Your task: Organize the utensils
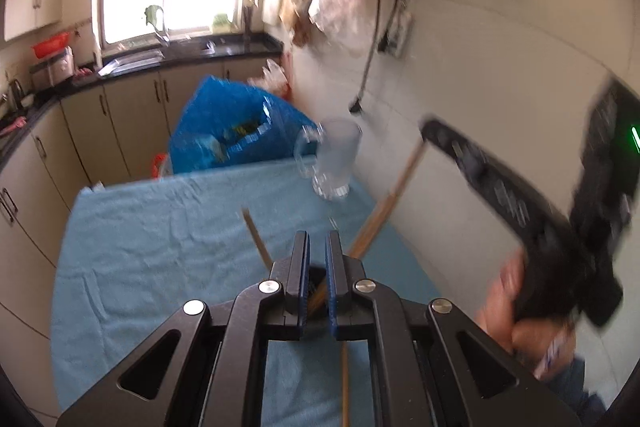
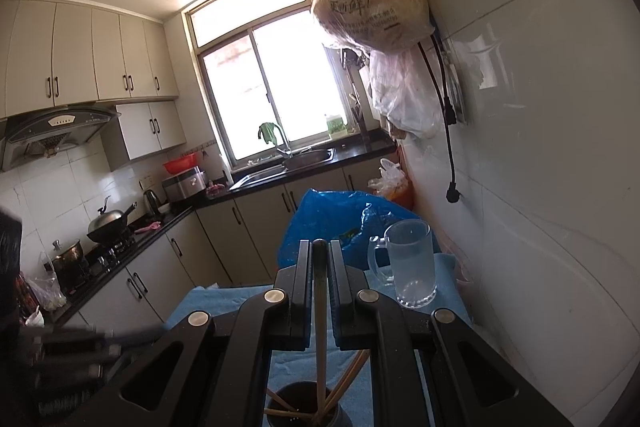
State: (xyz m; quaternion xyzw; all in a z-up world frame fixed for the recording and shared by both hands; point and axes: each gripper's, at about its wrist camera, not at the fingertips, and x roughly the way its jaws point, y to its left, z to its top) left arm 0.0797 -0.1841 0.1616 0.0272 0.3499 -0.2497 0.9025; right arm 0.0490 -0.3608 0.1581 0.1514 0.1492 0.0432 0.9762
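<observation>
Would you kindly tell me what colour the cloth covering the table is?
Light blue; the cloth shows best in the left wrist view.

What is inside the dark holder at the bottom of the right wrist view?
Several wooden chopsticks stand fanned out in the dark holder. The one gripped by the right tool also reaches down into it. The holder's base and the sticks' lower ends are cut off or hidden.

Wooden chopstick [image 1: 316,297] clamped between left fingers [image 1: 335,267], angled up-right. Second chopstick [image 2: 320,307], dark-tipped, upright between right fingers [image 2: 301,279]. Dark holder cup [image 2: 302,405] below contains several more chopsticks, splayed. Frosted glass mug [image 2: 412,263] upright on blue-clothed tabletop [image 1: 160,251].
</observation>
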